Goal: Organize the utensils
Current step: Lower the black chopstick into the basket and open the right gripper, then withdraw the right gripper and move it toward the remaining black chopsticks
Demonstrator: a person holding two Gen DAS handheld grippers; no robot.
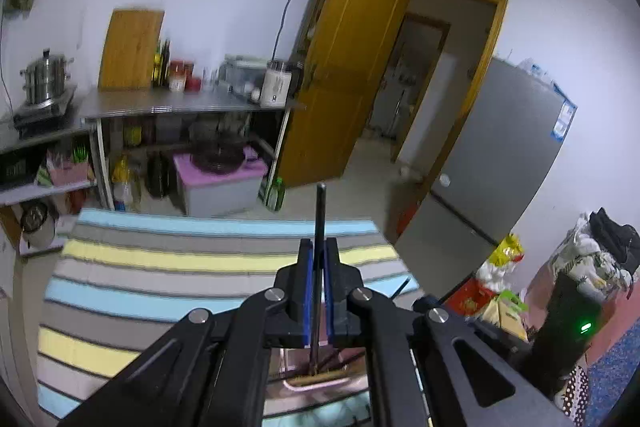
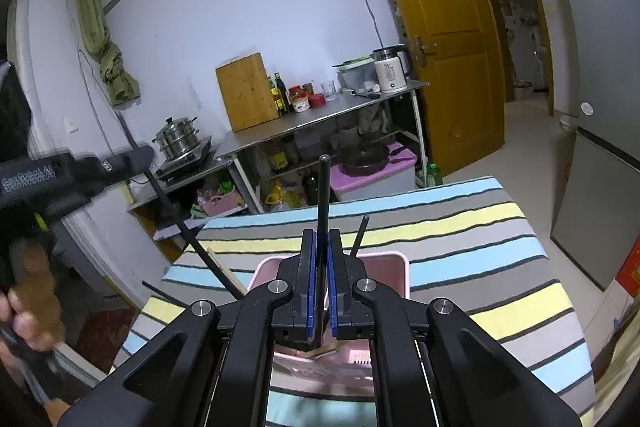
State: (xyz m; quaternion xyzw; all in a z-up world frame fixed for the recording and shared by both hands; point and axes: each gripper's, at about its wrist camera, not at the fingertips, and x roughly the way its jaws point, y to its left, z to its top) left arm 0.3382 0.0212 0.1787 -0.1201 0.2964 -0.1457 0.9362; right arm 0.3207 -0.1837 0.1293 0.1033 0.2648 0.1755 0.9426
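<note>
1. The left gripper [image 1: 319,259] was clamped shut on a black chopstick [image 1: 320,219], whose upper end rose past the blue pads [image 1: 308,291] toward the room beyond.
2. Below that gripper the chopstick's lower end reached down into a pink bin [image 1: 316,385], where other sticks and a pale wooden piece lay; how many could not be told.
3. The right gripper [image 2: 321,259] was likewise closed on a second chopstick [image 2: 323,195], held nearly upright, its lower end over the pink bin [image 2: 394,267].
4. Another black stick [image 2: 360,235] leaned out of the bin just to the right of that gripper.
5. In the right wrist view the left gripper [image 2: 132,159] showed at the left edge, held by a hand [image 2: 32,307], its chopstick [image 2: 192,239] slanting down toward the bin.
6. The bin sat on a striped cloth [image 2: 480,259] in blue, yellow and grey bands.
7. Beyond the cloth stood a steel table [image 2: 320,119] bearing a cutting board [image 2: 248,97], bottles, jars and a white kettle [image 2: 390,73].
8. A steamer pot [image 2: 180,137] sat on a cooker to the left of the table.
9. Farther off were a yellow door [image 2: 448,39] standing open and a grey fridge [image 2: 600,147] on the right.
</note>
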